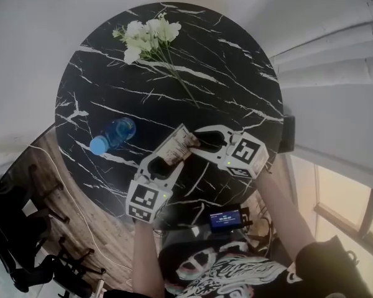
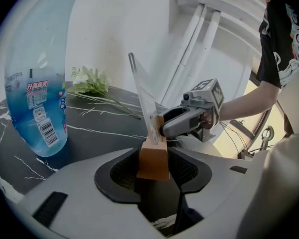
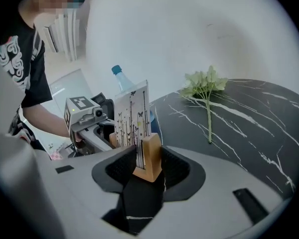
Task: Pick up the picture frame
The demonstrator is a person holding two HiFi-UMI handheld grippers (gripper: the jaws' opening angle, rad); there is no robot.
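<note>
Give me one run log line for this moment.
left gripper: shut on picture frame | right gripper: shut on picture frame | lift: cannot tell | bottle, flowers: on table

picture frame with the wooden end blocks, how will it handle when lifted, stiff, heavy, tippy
Probably stiff: the clear panel stands straight between the wooden blocks. Likely light, being a thin sheet and printed card. The picture frame may tip easily: tall and thin on narrow feet, so holding both blocks seems wise.

Bottle beside left gripper; flowers far
</note>
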